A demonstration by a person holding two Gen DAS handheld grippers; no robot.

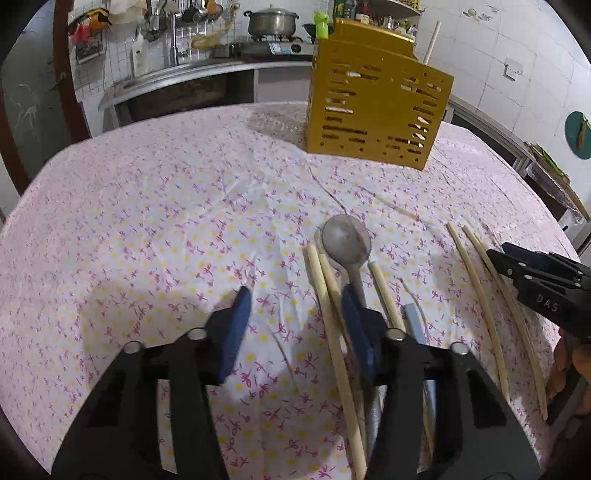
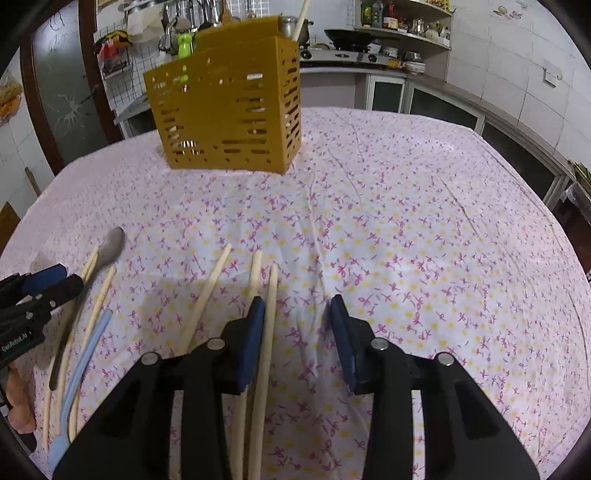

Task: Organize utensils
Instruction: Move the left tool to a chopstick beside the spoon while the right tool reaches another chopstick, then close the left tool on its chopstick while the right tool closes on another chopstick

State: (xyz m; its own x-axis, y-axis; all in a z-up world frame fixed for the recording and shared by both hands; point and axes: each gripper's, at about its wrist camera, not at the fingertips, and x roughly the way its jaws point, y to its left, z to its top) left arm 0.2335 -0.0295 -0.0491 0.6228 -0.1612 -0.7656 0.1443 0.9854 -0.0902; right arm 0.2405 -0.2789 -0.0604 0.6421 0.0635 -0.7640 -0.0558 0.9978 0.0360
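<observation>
A table under a pink flowered cloth [image 1: 155,206] fills the room's middle. Beyond its far edge runs a kitchen counter [image 1: 207,70] with a steel pot [image 1: 272,21] on a gas stove [image 1: 280,46]. Ladles hang on a wire rack [image 1: 184,14] against white tiled walls [image 1: 517,40]. Shelves [image 2: 406,33] hold bottles and a wok.
</observation>
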